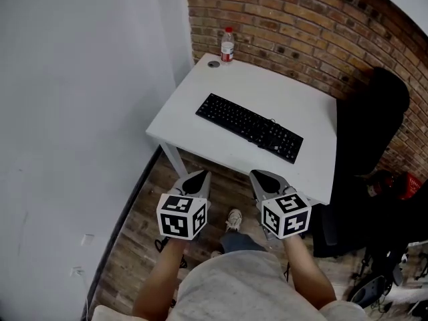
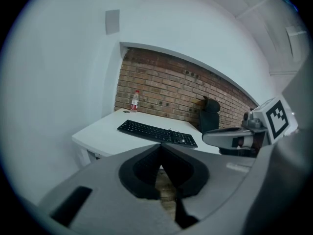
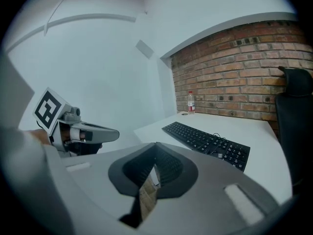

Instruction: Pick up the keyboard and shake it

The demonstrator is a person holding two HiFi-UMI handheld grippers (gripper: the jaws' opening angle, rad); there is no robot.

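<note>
A white rectangular table [image 1: 267, 92] stands in a corner of the room, at the centre of the head view. A red brick wall [image 1: 301, 25] runs behind it from twelve to two o'clock, and a plain white painted wall [image 1: 80, 79] fills the nine o'clock side. A black high-backed office chair [image 1: 371, 132] stands at three o'clock, just beside the table's edge. Brown wood-plank flooring [image 1: 140, 212] shows at seven o'clock. The light is even and soft.

Office: white desk [image 1: 194, 102], keyboard [image 1: 249, 127], black chair [image 1: 376, 119].
</note>
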